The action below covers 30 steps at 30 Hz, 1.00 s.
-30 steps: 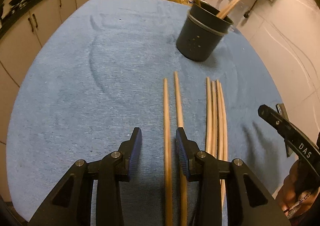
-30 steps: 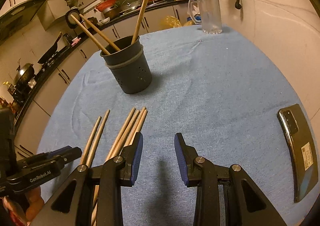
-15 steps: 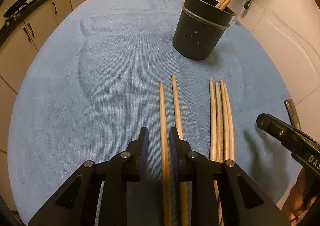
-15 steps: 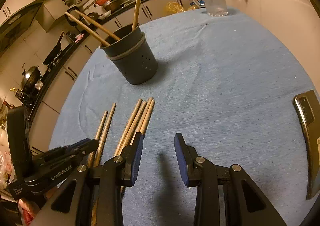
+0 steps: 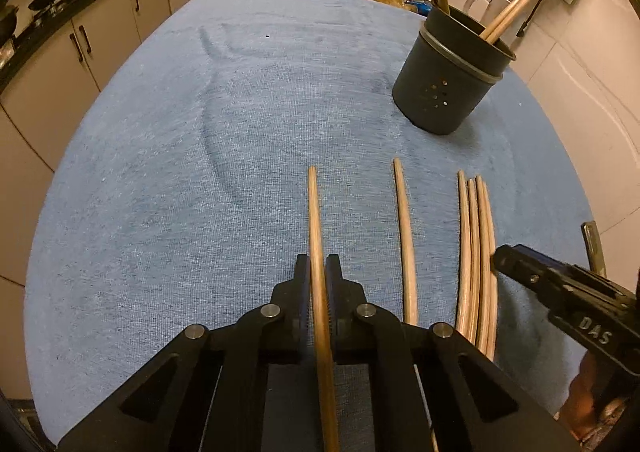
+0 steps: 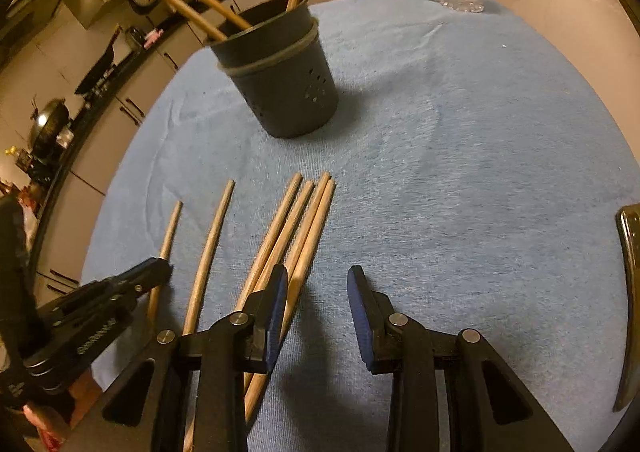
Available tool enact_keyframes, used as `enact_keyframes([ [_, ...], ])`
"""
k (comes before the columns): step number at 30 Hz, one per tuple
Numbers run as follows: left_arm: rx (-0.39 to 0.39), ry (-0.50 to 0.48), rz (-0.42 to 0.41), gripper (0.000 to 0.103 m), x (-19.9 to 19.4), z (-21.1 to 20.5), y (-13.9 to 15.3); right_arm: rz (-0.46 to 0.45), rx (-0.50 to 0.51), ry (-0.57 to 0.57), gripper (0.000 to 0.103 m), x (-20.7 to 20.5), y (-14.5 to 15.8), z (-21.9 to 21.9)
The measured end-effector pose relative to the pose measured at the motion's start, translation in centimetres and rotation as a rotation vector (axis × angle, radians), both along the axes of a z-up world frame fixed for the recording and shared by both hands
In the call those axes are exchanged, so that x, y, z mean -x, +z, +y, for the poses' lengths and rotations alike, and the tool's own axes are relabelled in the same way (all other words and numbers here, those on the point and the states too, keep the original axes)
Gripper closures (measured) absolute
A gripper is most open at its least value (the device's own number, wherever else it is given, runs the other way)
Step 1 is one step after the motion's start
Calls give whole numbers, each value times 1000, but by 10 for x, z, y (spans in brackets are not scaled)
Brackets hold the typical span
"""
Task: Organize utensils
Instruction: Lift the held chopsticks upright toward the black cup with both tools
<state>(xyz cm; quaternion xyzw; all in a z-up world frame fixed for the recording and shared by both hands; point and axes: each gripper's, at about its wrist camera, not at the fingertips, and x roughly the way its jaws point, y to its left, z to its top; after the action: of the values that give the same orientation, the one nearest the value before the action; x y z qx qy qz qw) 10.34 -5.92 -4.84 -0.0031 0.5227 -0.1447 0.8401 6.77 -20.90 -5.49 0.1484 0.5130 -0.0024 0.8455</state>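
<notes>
We note the left gripper (image 5: 318,276) clamped on one chopstick (image 5: 314,219) above the table (image 5: 160,171); right gripper (image 6: 316,288) fingers apart beside four loose chopsticks (image 6: 296,219); holder (image 6: 280,79) beyond.

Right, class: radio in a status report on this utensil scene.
Left gripper shut on chopstick. Right gripper open, empty. Holder upright. Path looks unobstructed.

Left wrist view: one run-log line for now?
left tongs shut on chopstick | right tongs open | holder upright
</notes>
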Motion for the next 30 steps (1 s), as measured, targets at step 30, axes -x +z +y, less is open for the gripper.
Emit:
enact_keyframes([
  [30,69,49,-103,96,2,23,51,-139,-24,15,96,-13,55,-12],
])
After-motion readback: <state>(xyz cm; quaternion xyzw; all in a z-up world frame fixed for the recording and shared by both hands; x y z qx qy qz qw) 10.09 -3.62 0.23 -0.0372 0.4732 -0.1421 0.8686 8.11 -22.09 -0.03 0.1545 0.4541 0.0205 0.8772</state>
